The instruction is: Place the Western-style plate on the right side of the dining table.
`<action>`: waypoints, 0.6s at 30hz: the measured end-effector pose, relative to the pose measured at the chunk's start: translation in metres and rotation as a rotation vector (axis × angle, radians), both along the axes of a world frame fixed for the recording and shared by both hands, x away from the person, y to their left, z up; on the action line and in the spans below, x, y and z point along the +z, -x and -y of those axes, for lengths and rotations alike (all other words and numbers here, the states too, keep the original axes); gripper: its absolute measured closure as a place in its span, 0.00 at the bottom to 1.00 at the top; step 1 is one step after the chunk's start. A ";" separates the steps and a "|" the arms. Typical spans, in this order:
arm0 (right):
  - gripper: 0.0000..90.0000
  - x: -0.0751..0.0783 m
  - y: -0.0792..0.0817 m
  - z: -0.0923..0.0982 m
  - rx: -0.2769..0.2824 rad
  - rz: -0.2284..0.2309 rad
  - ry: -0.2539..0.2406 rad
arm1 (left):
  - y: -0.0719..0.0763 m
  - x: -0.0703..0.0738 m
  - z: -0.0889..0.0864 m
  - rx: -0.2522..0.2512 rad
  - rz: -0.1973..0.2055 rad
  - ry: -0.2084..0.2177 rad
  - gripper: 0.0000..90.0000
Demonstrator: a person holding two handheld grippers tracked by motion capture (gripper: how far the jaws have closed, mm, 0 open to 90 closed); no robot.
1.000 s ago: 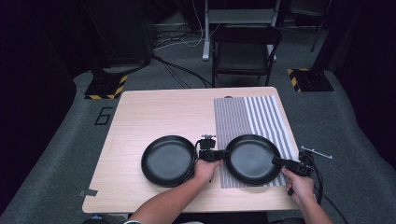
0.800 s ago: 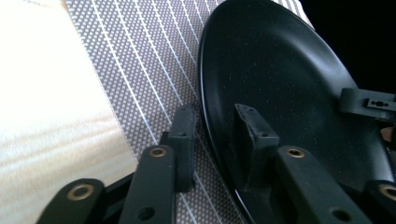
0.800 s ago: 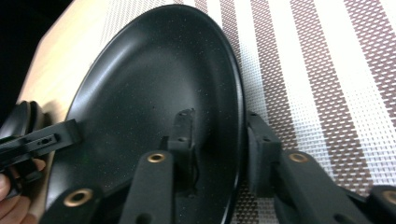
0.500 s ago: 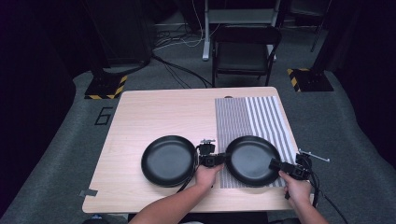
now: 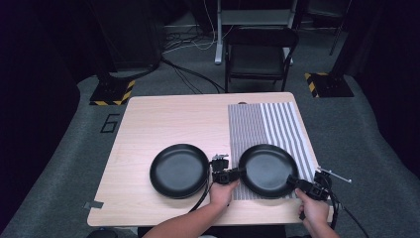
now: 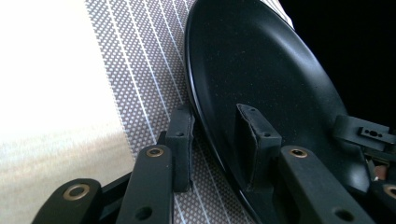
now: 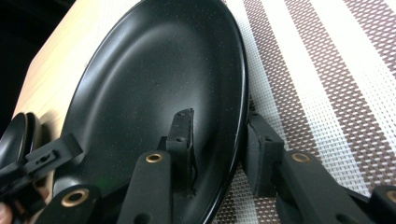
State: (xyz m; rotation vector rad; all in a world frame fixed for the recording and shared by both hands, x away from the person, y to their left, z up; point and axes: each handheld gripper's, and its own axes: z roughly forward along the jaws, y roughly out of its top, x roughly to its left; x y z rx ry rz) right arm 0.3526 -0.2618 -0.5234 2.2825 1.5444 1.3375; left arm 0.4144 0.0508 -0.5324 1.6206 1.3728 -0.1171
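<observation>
High view. Item: black plate [image 5: 267,168], lying flat on the striped mat [image 5: 267,124] at the near right of the tabletop [image 5: 168,119]. A second plate [image 5: 179,170] of the same make lay just beside it on bare wood, apart from it. My left gripper [image 5: 237,173] sat at the black plate's left rim and my right gripper [image 5: 292,181] at its right rim, with both hands behind them at the near edge. Change noted: the black plate lay on the same spot as a second earlier, not lifted.

Left gripper view. The left gripper [image 6: 212,135] straddled the rim of the black plate [image 6: 261,70], one jaw on the mat [image 6: 140,70] outside and one inside the bowl. The jaws had just been opening. They stood apart, with clear space to the rim on both sides. The right gripper [image 6: 369,135] showed at the far rim.

Right gripper view. The right gripper [image 7: 219,140] also straddled the rim of the black plate [image 7: 159,79]. Its jaws had just been closing. The outer pad stood close against the rim and the inner pad stood off the wall, so it had no clamp yet. The mat [image 7: 327,70] lay underneath.

Assessment: I judged both grips to be between tries. The rim sat in both jaws but neither was pinching it, so a two-handed lift still needed both to close firmly.
</observation>
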 end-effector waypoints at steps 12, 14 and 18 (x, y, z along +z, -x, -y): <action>0.82 -0.003 0.008 -0.006 -0.085 0.006 -0.033 | 0.005 -0.003 0.001 0.053 -0.008 0.017 0.80; 0.83 -0.003 0.008 -0.006 -0.082 0.000 -0.035 | 0.006 -0.003 0.002 0.071 -0.015 0.026 0.81; 0.84 -0.002 0.008 -0.004 -0.066 0.007 -0.045 | 0.005 -0.004 0.001 0.068 -0.005 0.029 0.81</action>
